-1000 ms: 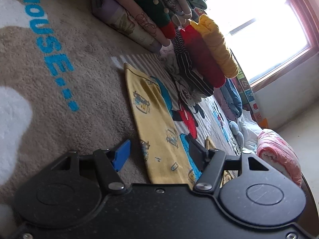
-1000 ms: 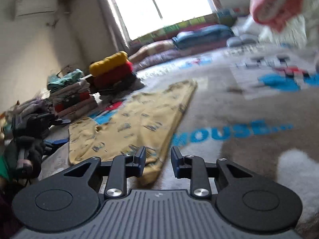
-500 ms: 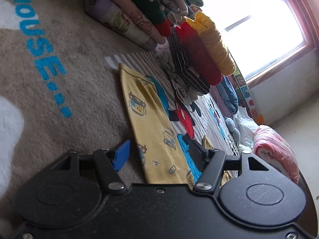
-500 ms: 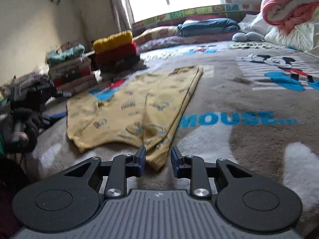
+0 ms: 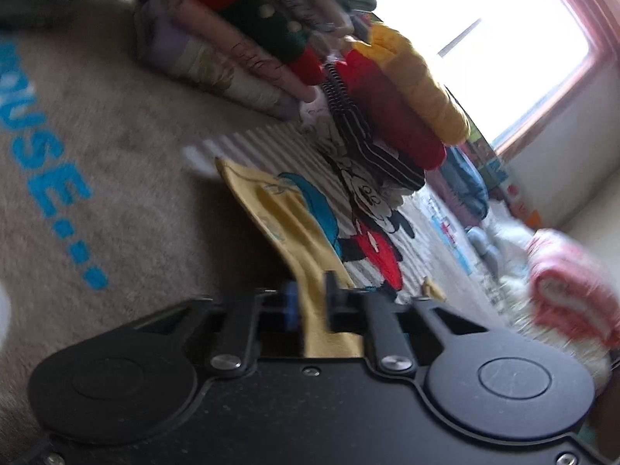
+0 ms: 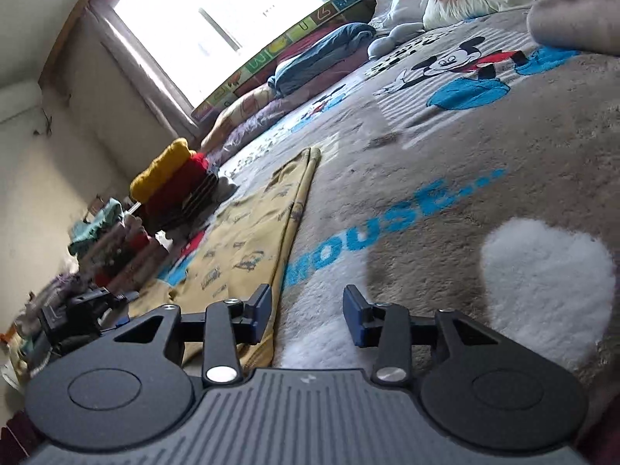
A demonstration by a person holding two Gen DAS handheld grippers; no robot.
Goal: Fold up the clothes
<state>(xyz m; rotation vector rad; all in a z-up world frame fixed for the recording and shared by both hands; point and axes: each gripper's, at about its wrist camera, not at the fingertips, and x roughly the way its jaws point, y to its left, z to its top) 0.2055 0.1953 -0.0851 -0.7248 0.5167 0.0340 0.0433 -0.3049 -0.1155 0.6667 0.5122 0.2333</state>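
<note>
A yellow printed garment (image 6: 248, 240) lies spread on the bed's cartoon-mouse blanket (image 6: 445, 201), its folded long edge running beside the blue "MOUSE..." lettering (image 6: 387, 224). Our left gripper (image 5: 310, 306) is clamped on the near end of that yellow cloth, which rises in a narrow strip between the two pads. Our right gripper (image 6: 306, 314) hovers at the garment's near corner with its jaws opening; we see only blanket between them, the left pad sitting over the cloth's edge. Beyond the garment, along the bed's far side, stands a stack of folded clothes (image 5: 240, 50), and beside it a yellow and a red rolled knit (image 6: 170, 178) on a striped piece. Pillows and a pink quilt (image 5: 573, 286) crowd the bed's end under the bright window (image 6: 217, 23).
</note>
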